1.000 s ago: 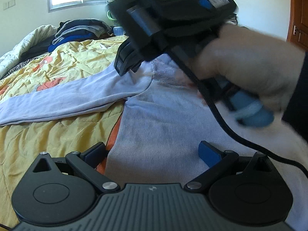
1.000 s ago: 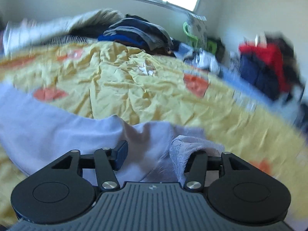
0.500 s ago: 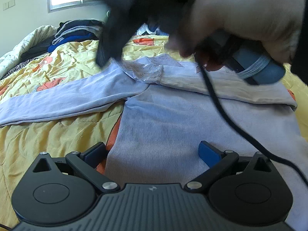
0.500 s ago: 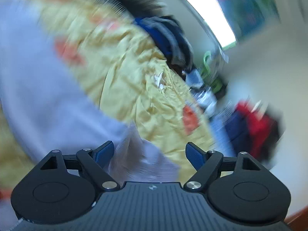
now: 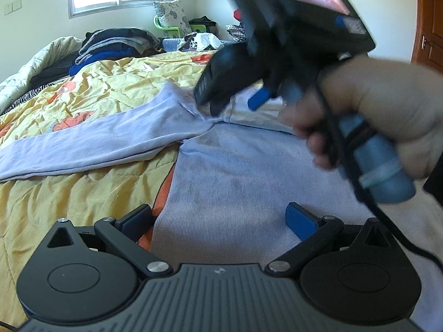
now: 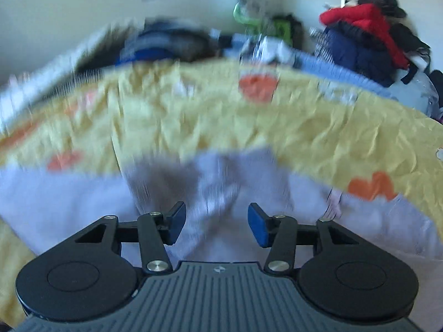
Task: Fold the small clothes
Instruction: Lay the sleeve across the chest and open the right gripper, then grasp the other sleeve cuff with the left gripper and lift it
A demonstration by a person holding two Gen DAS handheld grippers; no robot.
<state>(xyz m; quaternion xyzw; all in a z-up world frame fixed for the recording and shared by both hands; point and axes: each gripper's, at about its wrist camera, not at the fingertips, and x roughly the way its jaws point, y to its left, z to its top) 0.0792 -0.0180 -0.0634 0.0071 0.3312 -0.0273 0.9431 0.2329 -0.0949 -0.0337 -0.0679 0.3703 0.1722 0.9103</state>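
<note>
left wrist view: the pale lilac top [image 5: 243,171] lies flat on the yellow quilt [image 5: 83,199], body spread from 6 o'clock up toward centre, one long sleeve [image 5: 91,141] stretched out toward 9 o'clock. the left gripper [image 5: 218,218] hangs low over the hem end of the body with its jaws spread wide and nothing between them; the left pad sits at the garment's side edge, over the quilt. the right gripper [image 5: 235,102], held in the person's right hand [image 5: 387,110], is near the shoulder where the sleeve joins the body, around 12 o'clock. in the right wrist view, which is smeared by motion, the right gripper [image 6: 217,224] has its blue pads [image 6: 257,228] apart with lilac cloth below and ahead, but no fold pinched.

judgement: the step in hand looks like taking up the shoulder or sleeve to bring it across the body. to do it well, lower the right gripper until one pad slides under the single top layer at the shoulder seam, not the quilt too, then clamp firmly. keep the left gripper low at the hem edge so it can pin or lift that corner in step, and carry the fold straight across so the edge stays parallel to the side seam. the thin knit will likely drag and wrinkle if pulled fast.

a stack of dark clothes [image 5: 110,47] sits well apart near 11 o'clock.
</note>
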